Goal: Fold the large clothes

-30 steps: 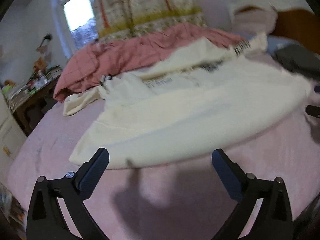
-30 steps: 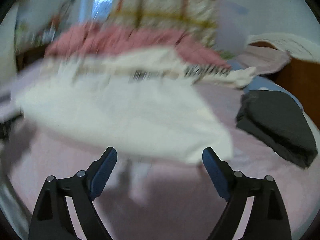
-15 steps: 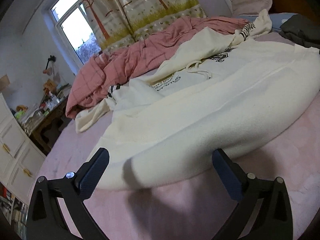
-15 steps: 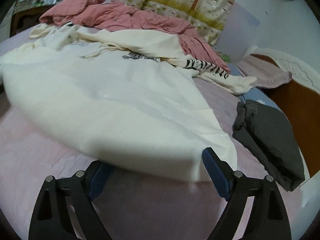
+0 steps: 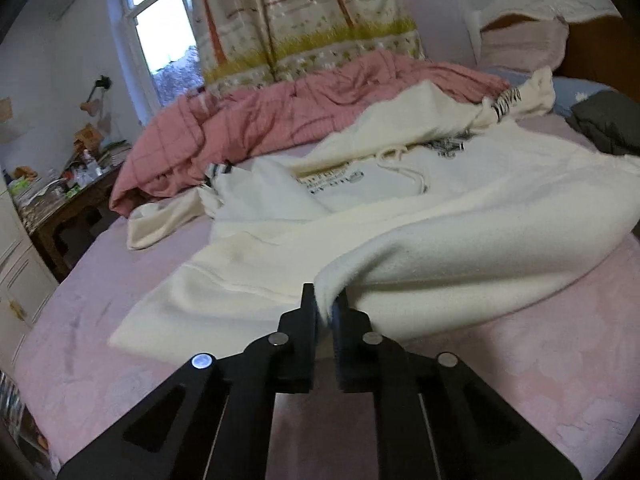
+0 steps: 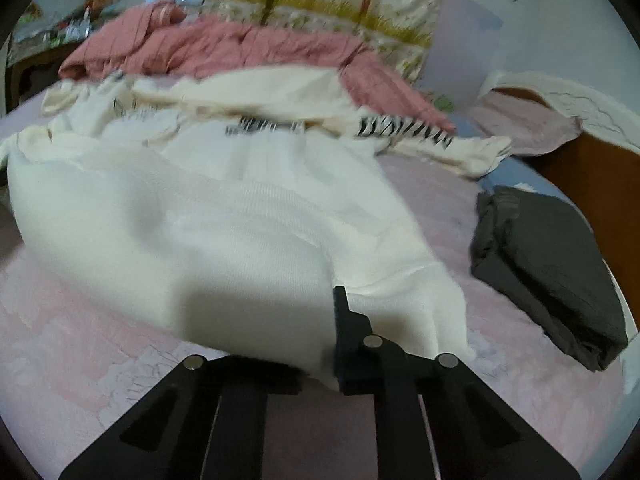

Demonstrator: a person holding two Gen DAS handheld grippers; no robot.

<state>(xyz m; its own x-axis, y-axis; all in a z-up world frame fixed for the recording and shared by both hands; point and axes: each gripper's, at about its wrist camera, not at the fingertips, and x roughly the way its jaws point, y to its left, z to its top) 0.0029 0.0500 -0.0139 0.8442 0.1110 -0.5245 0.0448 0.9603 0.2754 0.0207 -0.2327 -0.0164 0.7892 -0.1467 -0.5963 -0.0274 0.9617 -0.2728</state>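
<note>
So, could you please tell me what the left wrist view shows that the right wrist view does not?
Only the left view shows the cluttered wooden side table and white cabinet doors, plus the hoodie's drawstring. Only the right view shows the folded dark garment whole; the left catches just its edge. Both share the cream hoodie on the pink bed cover, the pink quilt, the patterned curtain, and a claw pinching the hoodie's near hem: left claw, right claw.

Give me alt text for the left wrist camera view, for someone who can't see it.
The left gripper, seen from its own camera, is shut on the near hem of a cream hoodie spread across a pink bedsheet. Beyond it lie a rumpled pink quilt, a patterned curtain and a window.
</note>
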